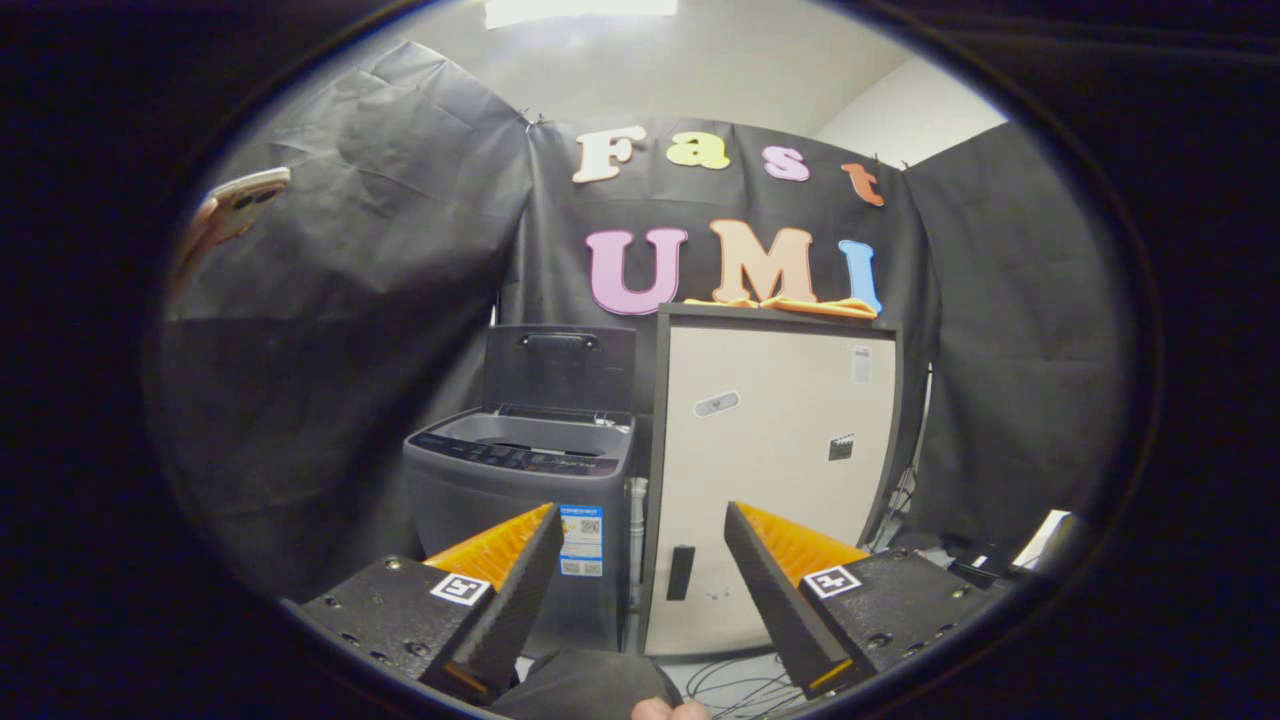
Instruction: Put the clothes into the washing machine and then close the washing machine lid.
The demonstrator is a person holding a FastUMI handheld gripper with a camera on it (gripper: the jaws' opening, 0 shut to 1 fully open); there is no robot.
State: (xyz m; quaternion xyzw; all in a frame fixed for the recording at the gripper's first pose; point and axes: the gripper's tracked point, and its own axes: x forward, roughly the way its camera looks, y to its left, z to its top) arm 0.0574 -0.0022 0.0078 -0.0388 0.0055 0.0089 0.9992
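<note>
The gripper is released, its two fingers spread wide with nothing between them, held well back from the washing machine. Just under the fingers a dark sleeve and fingertips of a hand show.

Beyond the left finger stands the washing machine, a dark grey top-loader. Its lid is raised upright at the back of the machine, so the tub opening lies uncovered. A label sits on the machine's front, near its right side.

Just beside the washing machine on its right, a pale cabinet with a dark frame stands taller than the machine. The clothes, orange and yellow fabric, lie on top of this cabinet, above and right of the machine's lid. Cables trail on the floor below the cabinet. High and far left of the washing machine, a phone hangs against the black cloth wall.
</note>
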